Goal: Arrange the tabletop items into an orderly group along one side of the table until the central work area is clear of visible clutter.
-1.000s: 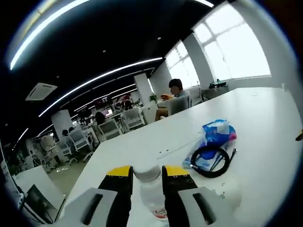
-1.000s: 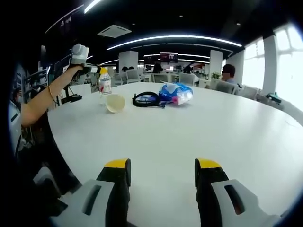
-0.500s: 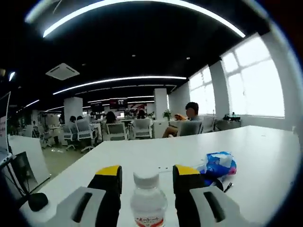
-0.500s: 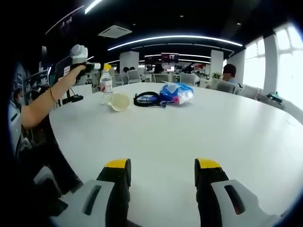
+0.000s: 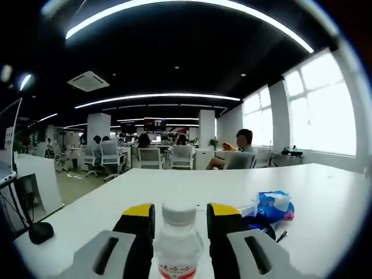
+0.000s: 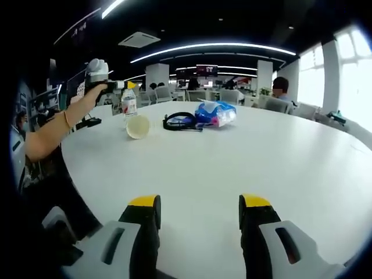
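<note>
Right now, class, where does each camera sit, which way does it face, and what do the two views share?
Left gripper view: rides the left gripper, low over the table, facing the office; its jaws flank the water bottle.
Right gripper view: rides the right gripper, facing across the table; the person's forearm and left gripper show at left, beside the paper cup.
Shared: bottle, blue packet, black cable.

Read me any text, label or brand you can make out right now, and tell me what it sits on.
Nothing can be read.
Water bottle label, between the left gripper jaws: red marks, too blurred to read.
Blue packet on the white table: printing too small to read.
Hanging screens far back in the office: lit, too small to read.
Paper cup lying on its side: no visible print.
</note>
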Tool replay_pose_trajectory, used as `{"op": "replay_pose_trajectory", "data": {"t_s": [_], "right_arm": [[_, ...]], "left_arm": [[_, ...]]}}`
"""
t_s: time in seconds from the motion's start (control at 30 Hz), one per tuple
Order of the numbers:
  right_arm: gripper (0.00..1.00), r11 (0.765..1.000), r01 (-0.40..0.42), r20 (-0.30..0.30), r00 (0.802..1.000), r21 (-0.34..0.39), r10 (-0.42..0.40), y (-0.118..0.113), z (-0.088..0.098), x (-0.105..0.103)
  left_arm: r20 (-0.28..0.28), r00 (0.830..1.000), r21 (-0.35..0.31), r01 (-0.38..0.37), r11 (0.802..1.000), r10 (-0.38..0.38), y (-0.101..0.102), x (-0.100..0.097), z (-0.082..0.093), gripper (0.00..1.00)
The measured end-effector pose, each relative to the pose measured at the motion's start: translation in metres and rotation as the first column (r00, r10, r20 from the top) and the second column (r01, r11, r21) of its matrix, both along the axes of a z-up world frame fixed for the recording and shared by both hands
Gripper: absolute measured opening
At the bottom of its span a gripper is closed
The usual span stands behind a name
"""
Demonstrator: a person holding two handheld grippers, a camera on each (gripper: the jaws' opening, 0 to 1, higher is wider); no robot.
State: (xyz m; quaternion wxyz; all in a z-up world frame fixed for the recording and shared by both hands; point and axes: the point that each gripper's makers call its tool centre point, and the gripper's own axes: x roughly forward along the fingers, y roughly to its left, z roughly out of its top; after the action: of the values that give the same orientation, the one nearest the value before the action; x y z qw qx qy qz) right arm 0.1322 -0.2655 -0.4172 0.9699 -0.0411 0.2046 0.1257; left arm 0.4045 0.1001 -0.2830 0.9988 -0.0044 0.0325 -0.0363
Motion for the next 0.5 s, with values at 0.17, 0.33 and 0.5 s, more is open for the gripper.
{"op": "replay_pose_trajectory", "data": {"t_s": [0.17, 0.33, 0.5], "right_arm": [[0.51, 1.0, -0.005, -0.005, 1.0, -0.01, 0.005, 0.0002, -0.0015, -0.0012], [0.51, 1.0, 0.001, 0.001, 1.0, -0.005, 0.0, -0.0006, 0.0002, -0.0017], [0.51, 1.0, -0.014, -0.007, 1.0, -0.011, 0.013, 0.0053, -0.0022, 0.0016]], "left_arm": [[0.043, 0.999, 0.052, -0.026, 0.998, 0.023, -0.0041, -0.0011, 0.0029, 0.21], [0.021, 1.0, 0.036, -0.002, 0.999, 0.001, -0.0034, -0.0005, 0.0039, 0.21], [0.012, 1.0, 0.03, 0.023, 0.999, -0.024, -0.0017, -0.0013, 0.0033, 0.2]]}}
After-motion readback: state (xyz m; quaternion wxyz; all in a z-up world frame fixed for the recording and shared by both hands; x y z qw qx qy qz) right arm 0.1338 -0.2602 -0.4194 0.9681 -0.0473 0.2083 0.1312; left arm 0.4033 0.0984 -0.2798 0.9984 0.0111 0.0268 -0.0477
